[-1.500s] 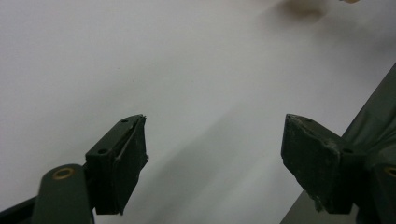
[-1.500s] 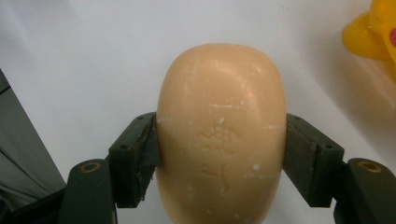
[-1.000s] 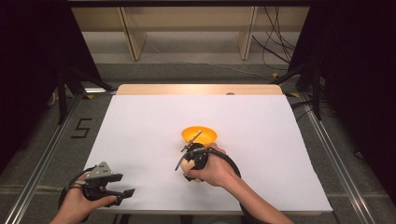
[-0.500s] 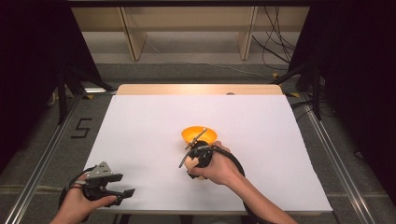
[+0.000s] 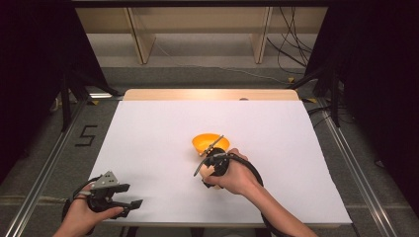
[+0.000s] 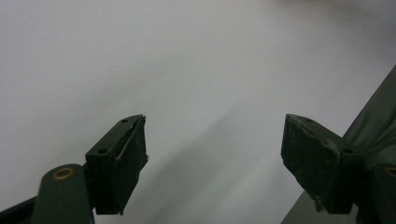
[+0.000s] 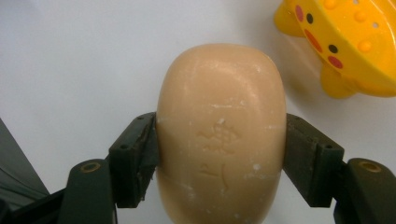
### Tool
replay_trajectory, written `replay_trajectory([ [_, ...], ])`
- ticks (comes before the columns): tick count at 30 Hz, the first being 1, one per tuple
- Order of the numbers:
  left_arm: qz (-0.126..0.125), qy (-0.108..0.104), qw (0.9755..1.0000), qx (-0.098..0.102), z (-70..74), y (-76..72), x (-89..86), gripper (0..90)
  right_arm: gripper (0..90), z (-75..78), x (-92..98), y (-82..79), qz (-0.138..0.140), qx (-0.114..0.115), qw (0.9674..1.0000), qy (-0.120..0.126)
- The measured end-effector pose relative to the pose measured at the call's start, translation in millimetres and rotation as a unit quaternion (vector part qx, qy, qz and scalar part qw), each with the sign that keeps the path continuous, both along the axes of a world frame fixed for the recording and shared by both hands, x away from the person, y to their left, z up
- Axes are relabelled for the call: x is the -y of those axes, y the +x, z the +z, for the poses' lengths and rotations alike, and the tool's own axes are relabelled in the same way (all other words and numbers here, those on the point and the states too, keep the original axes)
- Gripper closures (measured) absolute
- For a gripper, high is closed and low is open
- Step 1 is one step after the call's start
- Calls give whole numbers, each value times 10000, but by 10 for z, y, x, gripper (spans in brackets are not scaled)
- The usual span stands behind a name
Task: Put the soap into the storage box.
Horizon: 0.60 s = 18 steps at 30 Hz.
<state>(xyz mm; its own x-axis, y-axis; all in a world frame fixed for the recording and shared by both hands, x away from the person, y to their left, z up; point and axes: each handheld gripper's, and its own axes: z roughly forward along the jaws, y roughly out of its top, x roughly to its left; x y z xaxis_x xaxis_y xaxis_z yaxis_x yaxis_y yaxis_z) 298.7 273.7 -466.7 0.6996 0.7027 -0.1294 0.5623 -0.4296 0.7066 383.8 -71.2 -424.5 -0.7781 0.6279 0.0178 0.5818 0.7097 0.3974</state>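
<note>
My right gripper point(image 7: 219, 154) has drawn back from the yellow dish point(image 7: 345, 42) over the last second, its fingers point(image 7: 135, 158) clamped on the smooth, rounded tan soap bar point(image 7: 222, 135), so I judge the soap lifted out. Beyond sits that bumpy plastic dish; my left gripper point(image 6: 215, 158) idles wide above the white surface point(image 5: 148, 128).

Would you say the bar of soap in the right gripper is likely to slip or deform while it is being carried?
The soap looks rigid: the right gripper clamps its sides without any visible denting. Its smooth, rounded flanks could probably let it squirt out under a harder squeeze. It seems dry, with chalky scuffs, so the grip is likely adequate.
</note>
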Motion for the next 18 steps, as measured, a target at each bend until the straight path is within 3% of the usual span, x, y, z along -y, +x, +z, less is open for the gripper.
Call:
replay_trajectory([
  [9, -3, 9, 10000, -26, 0, -2, -2, 221, 335, 17, 89, 27, -76, 43, 9999, -107],
  [10, -4, 11, 10000, -26, 1, -2, -2, 220, 335, 21, 90, 18, -182, -6, 9998, -95],
  [13, -2, 10, 10000, -23, 1, -2, -3, 220, 335, 31, 115, 38, -84, 43, 9998, -157],
  [18, -5, 9, 10000, -26, 2, -3, -4, 221, 335, 41, 129, 31, -208, 4, 9998, -25],
])
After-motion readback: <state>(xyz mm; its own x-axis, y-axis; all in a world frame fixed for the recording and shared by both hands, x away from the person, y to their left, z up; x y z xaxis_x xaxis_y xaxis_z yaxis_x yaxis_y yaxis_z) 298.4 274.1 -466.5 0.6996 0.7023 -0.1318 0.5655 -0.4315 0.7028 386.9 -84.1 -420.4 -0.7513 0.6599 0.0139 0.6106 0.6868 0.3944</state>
